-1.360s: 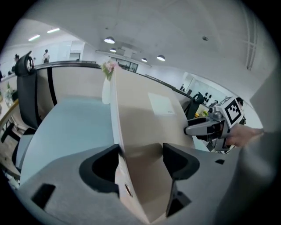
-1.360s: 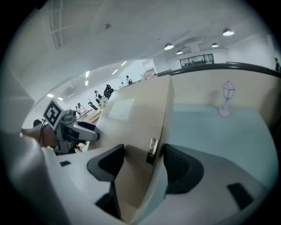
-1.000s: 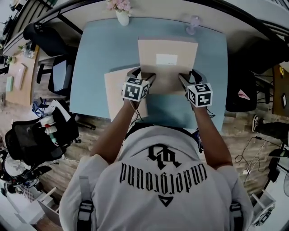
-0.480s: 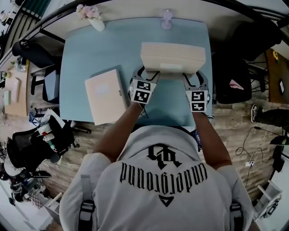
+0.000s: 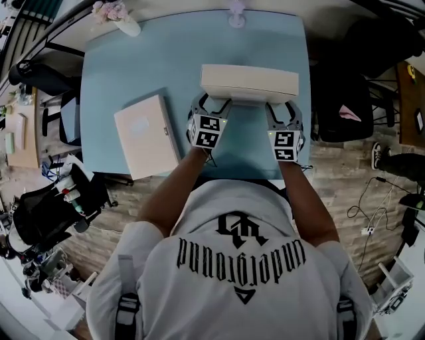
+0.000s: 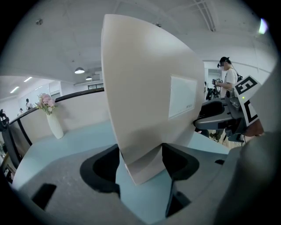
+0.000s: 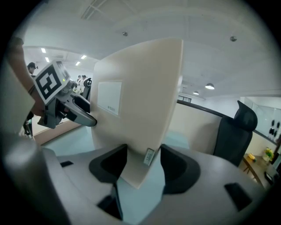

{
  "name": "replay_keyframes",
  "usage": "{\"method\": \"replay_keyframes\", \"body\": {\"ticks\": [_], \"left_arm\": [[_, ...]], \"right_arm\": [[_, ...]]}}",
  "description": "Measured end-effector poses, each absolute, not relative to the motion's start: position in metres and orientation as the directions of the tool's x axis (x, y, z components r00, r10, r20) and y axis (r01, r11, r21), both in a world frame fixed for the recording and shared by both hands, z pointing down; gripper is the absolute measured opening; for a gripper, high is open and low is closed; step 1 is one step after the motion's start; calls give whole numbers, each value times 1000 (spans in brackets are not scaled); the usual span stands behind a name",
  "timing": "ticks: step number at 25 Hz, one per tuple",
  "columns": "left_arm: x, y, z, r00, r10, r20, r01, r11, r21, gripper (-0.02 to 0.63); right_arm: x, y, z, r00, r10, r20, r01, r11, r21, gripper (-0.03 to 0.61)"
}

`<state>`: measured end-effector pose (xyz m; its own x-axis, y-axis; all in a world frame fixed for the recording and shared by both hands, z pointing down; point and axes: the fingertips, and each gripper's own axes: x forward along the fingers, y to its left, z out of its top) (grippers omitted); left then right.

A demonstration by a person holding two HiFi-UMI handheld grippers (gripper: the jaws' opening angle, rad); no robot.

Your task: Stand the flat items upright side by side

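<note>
A large beige flat box with a white label stands on edge across the middle of the blue table. My left gripper is shut on its near left lower corner, and my right gripper on its near right lower corner. The right jaws have just been closing, with the box between them. In the left gripper view the box rises between the jaws of the left gripper. In the right gripper view the box fills the right gripper. A second beige box lies flat at the left.
A white vase of flowers and a small purple object stand at the table's far edge. A black chair is to the right, another chair to the left. Bare tabletop lies between the two boxes.
The held box has swung from showing its broad labelled face to standing on edge, and both grippers have come down with it. The other box has not moved on the table.
</note>
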<state>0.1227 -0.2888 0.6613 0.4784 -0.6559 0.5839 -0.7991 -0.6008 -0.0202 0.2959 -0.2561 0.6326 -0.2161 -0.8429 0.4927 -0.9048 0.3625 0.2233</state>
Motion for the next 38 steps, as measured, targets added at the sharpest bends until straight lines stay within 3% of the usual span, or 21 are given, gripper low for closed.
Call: {"method": "replay_keyframes", "body": {"ticks": [9, 18, 29, 38], "left_arm": [[126, -289, 666, 471, -682, 560, -801, -597, -53, 318], [126, -286, 652, 514, -680, 523, -788, -615, -25, 351], [96, -254, 551, 576, -738, 350, -800, -598, 55, 359], [30, -212, 494, 519, -816, 254, -846, -533, 20, 354]], "right_arm": [[300, -256, 639, -221, -848, 482, -905, 362, 222, 239], [298, -252, 631, -268, -844, 465, -910, 380, 167, 282], [307, -214, 544, -285, -895, 344, -934, 340, 112, 291], [260, -184, 493, -344, -907, 243, -918, 379, 113, 284]]}}
